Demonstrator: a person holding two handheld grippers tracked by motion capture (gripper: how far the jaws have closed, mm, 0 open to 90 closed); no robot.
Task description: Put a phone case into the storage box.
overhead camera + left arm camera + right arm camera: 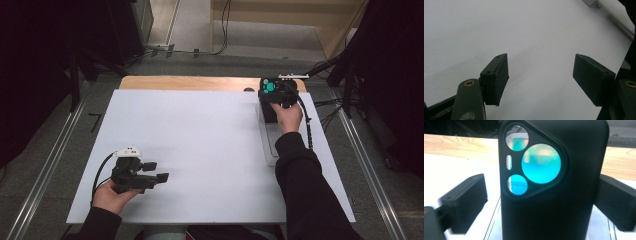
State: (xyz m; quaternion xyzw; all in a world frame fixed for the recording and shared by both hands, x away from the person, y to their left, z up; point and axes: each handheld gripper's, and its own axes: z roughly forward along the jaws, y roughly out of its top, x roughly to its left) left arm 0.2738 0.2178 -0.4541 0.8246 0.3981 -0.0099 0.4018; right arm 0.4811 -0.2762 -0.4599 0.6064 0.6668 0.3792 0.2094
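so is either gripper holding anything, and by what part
Left gripper: nothing. Black phone case stands between the right gripper's jaws, one pad clear of its side: not gripped.

Black phone case (554, 202) standing upright (teal showing through its camera cutouts), at the white table's far right side.

I read this as a lab recording bay, not a home or shop. The white sheet (200, 150) lies on a wooden table (190, 82) as a plain work surface. Metal rails (45, 170) run along the grey floor (60, 125) on both sides of the table. Loose cables (222, 30) trail across the floor behind it. Dark stands (75, 75) flank the table left and right. Each hand carries instrumented tooling with its own cable.
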